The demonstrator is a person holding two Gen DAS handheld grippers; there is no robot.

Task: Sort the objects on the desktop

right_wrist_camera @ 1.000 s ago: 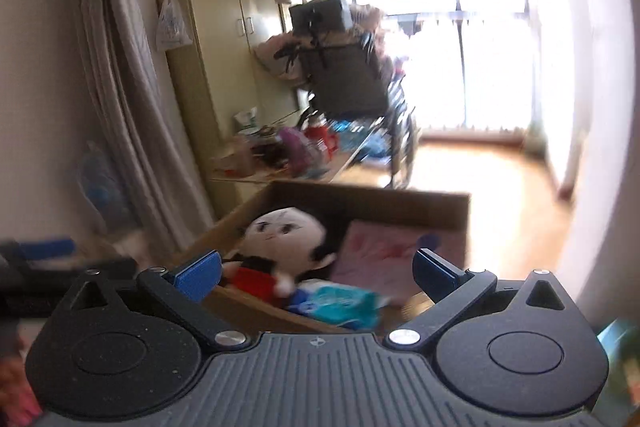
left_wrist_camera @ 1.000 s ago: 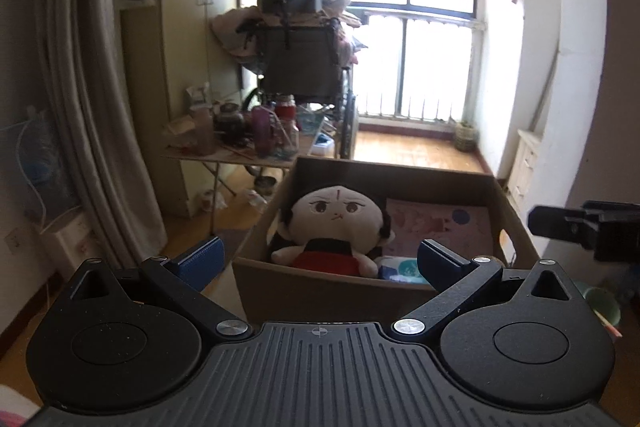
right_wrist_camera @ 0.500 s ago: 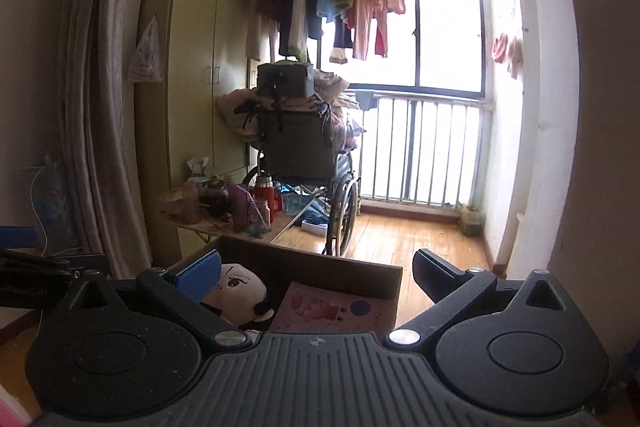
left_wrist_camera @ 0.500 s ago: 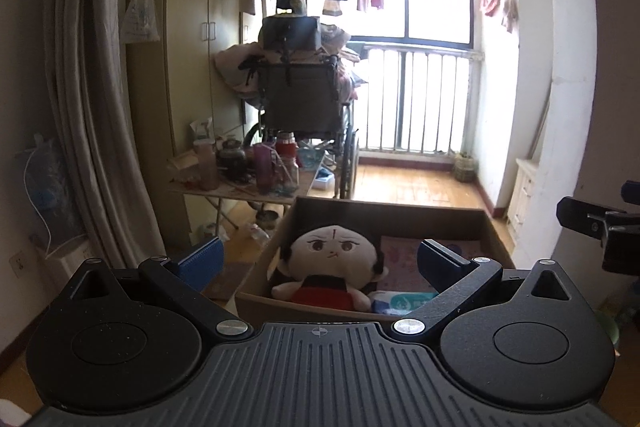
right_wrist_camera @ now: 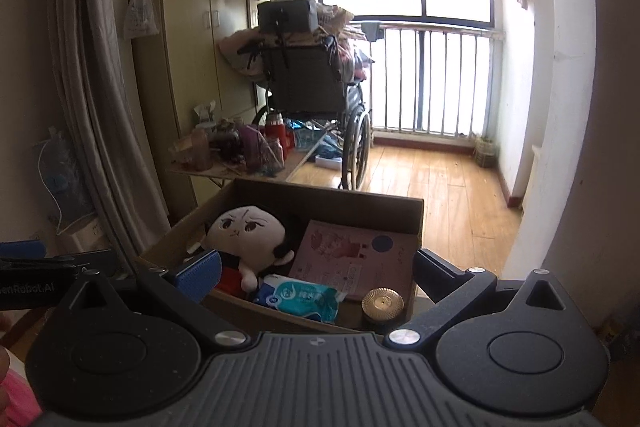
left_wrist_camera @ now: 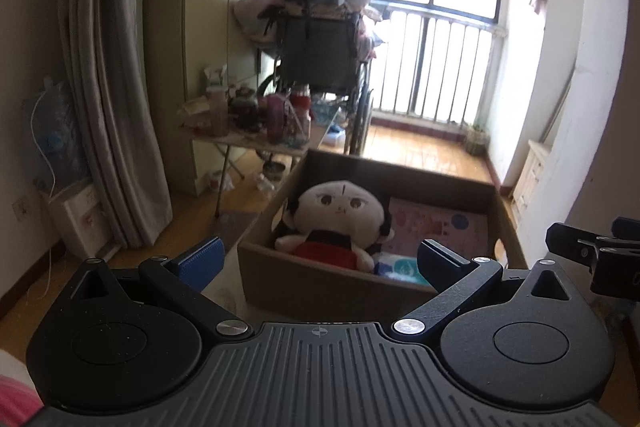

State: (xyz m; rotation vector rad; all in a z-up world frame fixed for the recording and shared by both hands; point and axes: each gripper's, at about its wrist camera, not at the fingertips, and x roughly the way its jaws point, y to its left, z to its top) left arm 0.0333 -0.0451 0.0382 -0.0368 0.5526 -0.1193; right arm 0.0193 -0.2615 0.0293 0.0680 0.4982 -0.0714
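Observation:
An open cardboard box (left_wrist_camera: pixel 352 291) (right_wrist_camera: pixel 416 211) stands in front of both grippers. In it lie a plush doll (left_wrist_camera: pixel 340 219) (right_wrist_camera: pixel 248 231), a pink book (left_wrist_camera: pixel 436 227) (right_wrist_camera: pixel 352 255) and a blue-green tissue pack (right_wrist_camera: pixel 300 297) (left_wrist_camera: pixel 400 269). A round gold tin (right_wrist_camera: pixel 382 303) shows only in the right wrist view. My left gripper (left_wrist_camera: pixel 320 261) is open and empty before the box's near wall. My right gripper (right_wrist_camera: pixel 318 269) is open and empty above the box's near edge.
A folding table (right_wrist_camera: pixel 224 169) crowded with bottles stands behind the box, with a loaded wheelchair (right_wrist_camera: pixel 312 87) beyond. A curtain (left_wrist_camera: pixel 108 87) and wardrobe (right_wrist_camera: pixel 180 47) are on the left. A white wall (right_wrist_camera: pixel 580 147) is on the right.
Both views tilted up toward the room half a second ago and have dropped back down onto the box. Both grippers stay open and empty.

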